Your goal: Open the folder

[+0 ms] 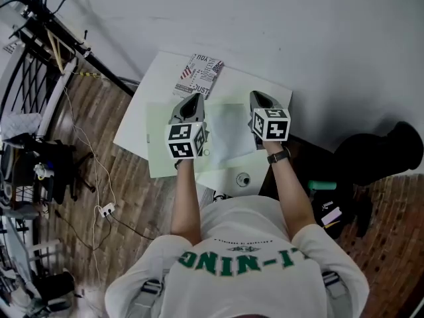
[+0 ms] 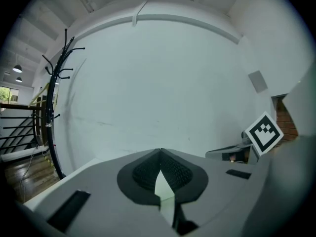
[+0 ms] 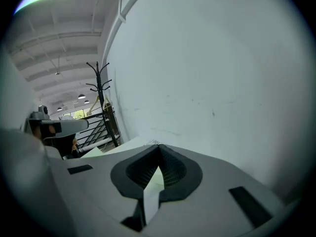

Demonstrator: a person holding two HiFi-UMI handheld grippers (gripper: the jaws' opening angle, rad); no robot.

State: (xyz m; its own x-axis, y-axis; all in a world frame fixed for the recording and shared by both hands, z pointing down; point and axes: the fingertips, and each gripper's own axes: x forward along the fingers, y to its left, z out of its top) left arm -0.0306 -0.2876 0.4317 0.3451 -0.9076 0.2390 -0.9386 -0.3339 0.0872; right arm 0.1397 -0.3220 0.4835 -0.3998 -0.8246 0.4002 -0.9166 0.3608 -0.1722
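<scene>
A pale green folder (image 1: 159, 152) lies flat on the white table (image 1: 139, 121), with a lighter sheet (image 1: 232, 134) over its middle. Both grippers hang above it, raised off the table and pointing toward the wall. My left gripper (image 1: 193, 101) is over the folder's left half with its jaws shut and nothing between them; in its own view the tips (image 2: 160, 153) meet. My right gripper (image 1: 258, 99) is over the folder's right edge, also shut and empty, its tips (image 3: 159, 148) together. A sliver of pale green (image 2: 163, 187) shows below the left jaws.
A printed booklet (image 1: 199, 75) lies at the table's far edge. A small round object (image 1: 243, 179) sits near the front edge. A black coat rack (image 1: 56, 32) and railing stand left, cables and a power strip (image 1: 105, 210) on the wood floor, a black bag (image 1: 377, 154) at right.
</scene>
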